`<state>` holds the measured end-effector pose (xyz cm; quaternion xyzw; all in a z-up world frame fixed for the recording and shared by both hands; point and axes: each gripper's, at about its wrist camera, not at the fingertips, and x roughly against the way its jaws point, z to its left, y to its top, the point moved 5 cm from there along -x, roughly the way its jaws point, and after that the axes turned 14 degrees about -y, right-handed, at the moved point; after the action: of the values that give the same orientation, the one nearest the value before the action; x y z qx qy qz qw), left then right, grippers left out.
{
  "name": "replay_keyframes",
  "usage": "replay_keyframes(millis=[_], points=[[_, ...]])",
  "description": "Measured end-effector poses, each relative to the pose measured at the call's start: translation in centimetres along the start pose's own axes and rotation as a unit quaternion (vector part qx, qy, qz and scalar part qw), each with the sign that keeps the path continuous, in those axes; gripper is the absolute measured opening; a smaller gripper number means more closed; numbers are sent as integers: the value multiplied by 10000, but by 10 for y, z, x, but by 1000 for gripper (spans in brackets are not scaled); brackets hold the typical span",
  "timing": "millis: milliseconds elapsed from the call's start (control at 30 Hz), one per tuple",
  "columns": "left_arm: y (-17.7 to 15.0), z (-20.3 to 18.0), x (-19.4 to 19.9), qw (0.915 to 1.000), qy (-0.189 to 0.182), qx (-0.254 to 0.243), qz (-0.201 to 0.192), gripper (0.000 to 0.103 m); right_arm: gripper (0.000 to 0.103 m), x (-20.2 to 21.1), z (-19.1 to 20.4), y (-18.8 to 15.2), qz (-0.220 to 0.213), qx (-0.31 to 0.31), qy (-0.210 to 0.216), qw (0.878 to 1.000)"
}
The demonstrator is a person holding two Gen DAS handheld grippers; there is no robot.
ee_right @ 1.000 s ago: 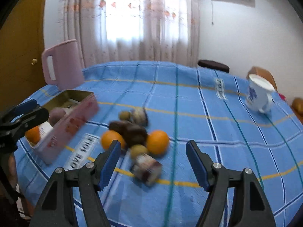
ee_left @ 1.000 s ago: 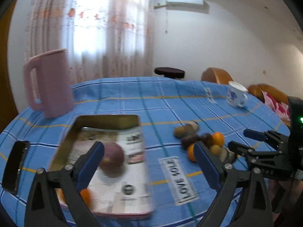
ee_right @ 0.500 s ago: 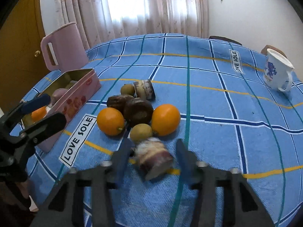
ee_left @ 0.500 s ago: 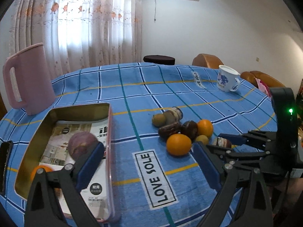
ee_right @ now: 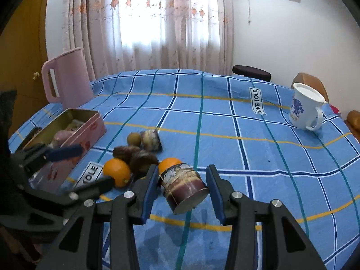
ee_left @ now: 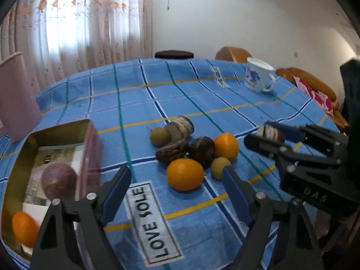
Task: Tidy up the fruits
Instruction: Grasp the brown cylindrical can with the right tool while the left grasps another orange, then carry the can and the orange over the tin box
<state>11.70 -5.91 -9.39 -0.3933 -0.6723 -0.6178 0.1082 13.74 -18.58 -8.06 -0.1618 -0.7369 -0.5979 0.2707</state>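
While the right claw (ee_right: 181, 189) is gripping a short purple-and-cream cylinder of fruit (ee_right: 183, 187) between its blue pads, lifted clear of the blue checked cloth on the desk (ee_right: 247, 135), the left claw (ee_left: 176, 185) is hanging over the cloth with nothing between its fingers. Its jaws have just been closing partway and are standing apart, the nearest orange (ee_left: 184, 174) lying beyond the tips (not touched by either pad). Behind that orange, a loose cluster is sitting together: two dark brown fruits (ee_left: 189, 150), a second orange (ee_left: 226, 145), a small yellow-green fruit (ee_left: 219, 166) beside the right finger, another greenish one (ee_left: 159, 136) and a second striped cylinder piece (ee_left: 180, 129) at the back. To the left, a pink tin (ee_left: 92, 148) is standing open, holding a round purple fruit (ee_left: 58, 182) and an orange (ee_left: 23, 228) on printed paper. A pink jug (ee_right: 67, 76) is standing behind the tin, and a white mug with blue flowers (ee_right: 304, 108) is sitting well apart at the far right of the desk.
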Motion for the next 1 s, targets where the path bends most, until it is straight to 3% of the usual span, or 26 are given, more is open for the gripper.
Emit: replay_keyframes(millis=[200,267,400,800,1000], points=[[1,5,-21,9991,-135,192,353,57,45,-9,-6,3,-32,-97,-58,9999],[1,5,-26,9985,-164,211,473,57,45,-7,-4,3,-75,-30,-89,9999],[-2,5,-33,9966,-432,348,609,42,45,-8,-3,2,-82,-15,-16,10000],[7,-3,1,9995,-198,68,-250,41,45,10,-4,4,-516,-77,246,9983],[10,-3,9,9987,-94,-7,-497,41,45,18,-4,5,-726,-86,273,9969]])
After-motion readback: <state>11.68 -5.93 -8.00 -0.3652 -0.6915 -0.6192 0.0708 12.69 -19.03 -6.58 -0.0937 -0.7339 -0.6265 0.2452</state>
